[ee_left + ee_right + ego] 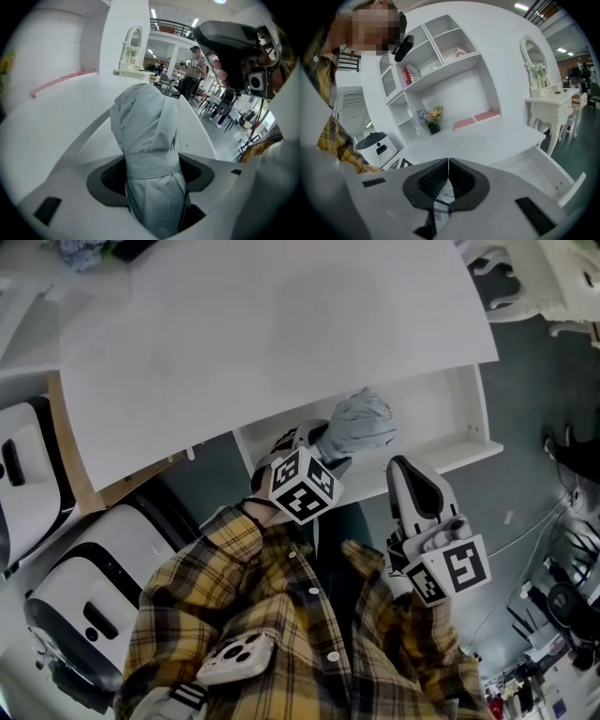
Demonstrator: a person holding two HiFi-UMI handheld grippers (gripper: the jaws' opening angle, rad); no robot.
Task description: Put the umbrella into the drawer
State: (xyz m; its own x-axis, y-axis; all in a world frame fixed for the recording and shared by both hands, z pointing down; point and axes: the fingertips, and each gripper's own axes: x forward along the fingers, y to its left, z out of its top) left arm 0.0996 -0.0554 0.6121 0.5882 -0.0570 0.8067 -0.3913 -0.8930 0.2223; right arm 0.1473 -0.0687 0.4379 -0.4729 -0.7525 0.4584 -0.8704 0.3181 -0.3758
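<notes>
From where I stand, the left gripper point(325, 444) ought to lower the folded grey umbrella point(366, 421) flat into the open drawer point(441, 399) under the white tabletop point(281, 334), clearing the front rim before it lets go. Its jaws pinch the umbrella at the strap, with the bundle poking out over the drawer. Further right, the right gripper point(405, 468) hangs near the drawer front, its jaws pressed together on nothing.

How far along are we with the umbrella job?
Done: the drawer stands open and the folded grey umbrella is picked up. In hand: the left gripper is shut on it, at the drawer's opening; the right gripper is shut and empty. Left: lower it in and release.
</notes>
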